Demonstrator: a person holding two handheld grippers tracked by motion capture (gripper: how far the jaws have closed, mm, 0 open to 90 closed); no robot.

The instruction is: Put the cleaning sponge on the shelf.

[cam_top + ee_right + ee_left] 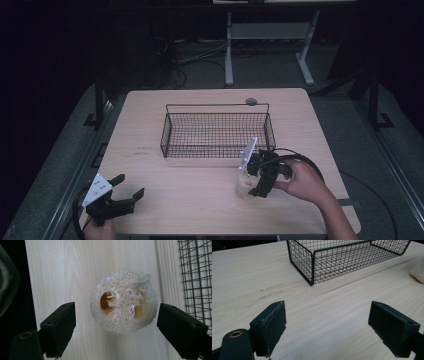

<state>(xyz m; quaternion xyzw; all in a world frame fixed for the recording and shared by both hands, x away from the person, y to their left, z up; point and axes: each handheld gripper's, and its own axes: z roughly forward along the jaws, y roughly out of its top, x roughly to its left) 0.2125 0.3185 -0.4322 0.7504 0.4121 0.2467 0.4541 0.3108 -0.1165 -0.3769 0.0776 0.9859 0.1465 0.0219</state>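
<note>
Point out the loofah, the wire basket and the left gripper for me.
loofah [123, 301]: right gripper view, middle of its holed face.
wire basket [218, 135]: high view, mesh floor.
left gripper [129, 188]: high view, midway between its open fingers.

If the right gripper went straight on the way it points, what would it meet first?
Most likely the loofah sponge, lying on the table between the open jaws of the right gripper. How much gap remains above it is unclear.

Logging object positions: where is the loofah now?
The loofah lies on the table, front right in the high view, between the right hand-held gripper's open jaws, just before the basket.
</note>
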